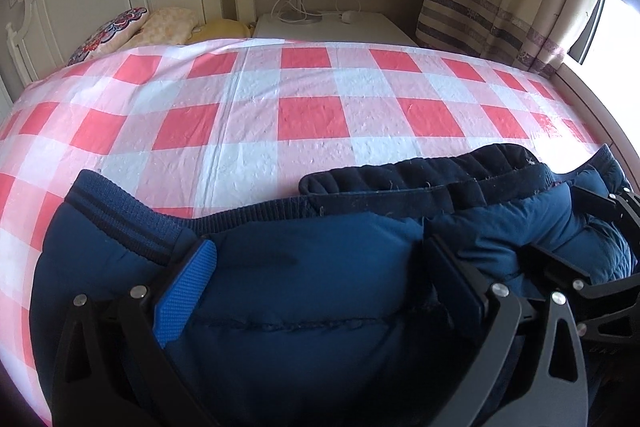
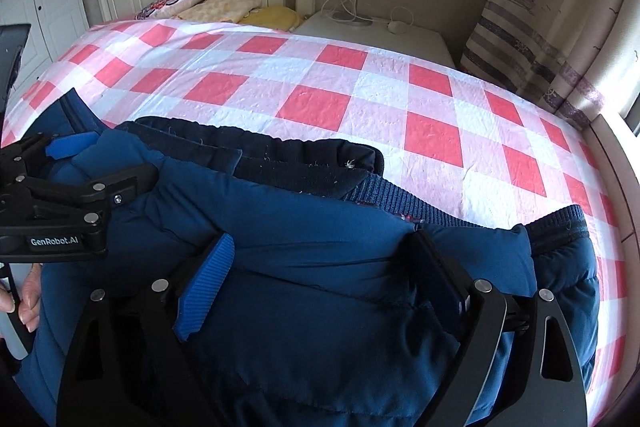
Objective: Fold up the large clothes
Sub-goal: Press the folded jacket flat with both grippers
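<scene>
Navy padded jacket (image 1: 304, 267) bunched at near edge of checked bed (image 1: 312, 115), left gripper (image 1: 320, 275) and right gripper (image 2: 320, 275) side by side, jaws seemingly clamped on thick folds, probably to carry one edge over evenly.

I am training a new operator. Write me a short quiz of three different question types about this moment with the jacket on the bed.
1. True or false: the blue padded jacket lies on a checked bed cover.
2. What sits between the fingers of the left gripper? A) a pillow B) jacket fabric C) a cable
3. Fill in: the right gripper has its fingers spread around the ____.

Key: 1 true; 2 B; 3 jacket.
</scene>
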A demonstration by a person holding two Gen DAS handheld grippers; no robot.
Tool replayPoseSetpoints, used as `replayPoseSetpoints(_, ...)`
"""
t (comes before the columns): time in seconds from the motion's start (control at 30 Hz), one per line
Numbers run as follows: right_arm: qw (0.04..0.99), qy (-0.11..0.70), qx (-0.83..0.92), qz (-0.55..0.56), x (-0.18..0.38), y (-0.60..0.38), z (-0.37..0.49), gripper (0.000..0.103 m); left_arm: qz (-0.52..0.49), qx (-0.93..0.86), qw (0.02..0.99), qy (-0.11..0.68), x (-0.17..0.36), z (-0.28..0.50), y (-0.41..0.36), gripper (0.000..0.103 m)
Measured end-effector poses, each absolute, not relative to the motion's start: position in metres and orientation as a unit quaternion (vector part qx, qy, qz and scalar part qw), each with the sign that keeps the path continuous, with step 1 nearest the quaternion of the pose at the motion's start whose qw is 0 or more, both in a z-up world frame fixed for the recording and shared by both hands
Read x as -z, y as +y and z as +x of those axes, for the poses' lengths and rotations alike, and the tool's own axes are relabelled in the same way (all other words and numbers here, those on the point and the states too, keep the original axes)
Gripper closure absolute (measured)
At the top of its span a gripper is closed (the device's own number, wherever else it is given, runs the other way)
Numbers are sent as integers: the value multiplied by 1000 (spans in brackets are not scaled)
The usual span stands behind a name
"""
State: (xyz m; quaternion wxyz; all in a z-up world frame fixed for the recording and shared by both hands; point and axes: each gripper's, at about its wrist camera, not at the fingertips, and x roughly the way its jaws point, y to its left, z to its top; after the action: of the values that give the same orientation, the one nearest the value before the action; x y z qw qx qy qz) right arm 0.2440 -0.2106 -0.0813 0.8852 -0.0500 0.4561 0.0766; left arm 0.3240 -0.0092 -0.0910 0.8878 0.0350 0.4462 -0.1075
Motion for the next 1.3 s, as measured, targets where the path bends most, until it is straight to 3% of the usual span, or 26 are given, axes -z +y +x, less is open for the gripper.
replayPoseSetpoints(0.33,879,466,-97,-12,67,-226,242,16,11,110,880,461,78,322,4,3)
replayPoseSetpoints(0.5,900,430,-68,-13,31,-263,224,15,34,89,911,401,35,296,44,2)
replayPoseSetpoints(0.67,887,461,-32,-13,53,-305,228,15,42,64,881,467,77,308,71,2)
replayPoseSetpoints(0.8,877,476,-46,42,83,-323,233,12,48,62,878,472,84,313,70,2)
replayPoseSetpoints(1.3,879,471,-40,58,81,-324,230,6,2,72,872,484,92,318,80,2)
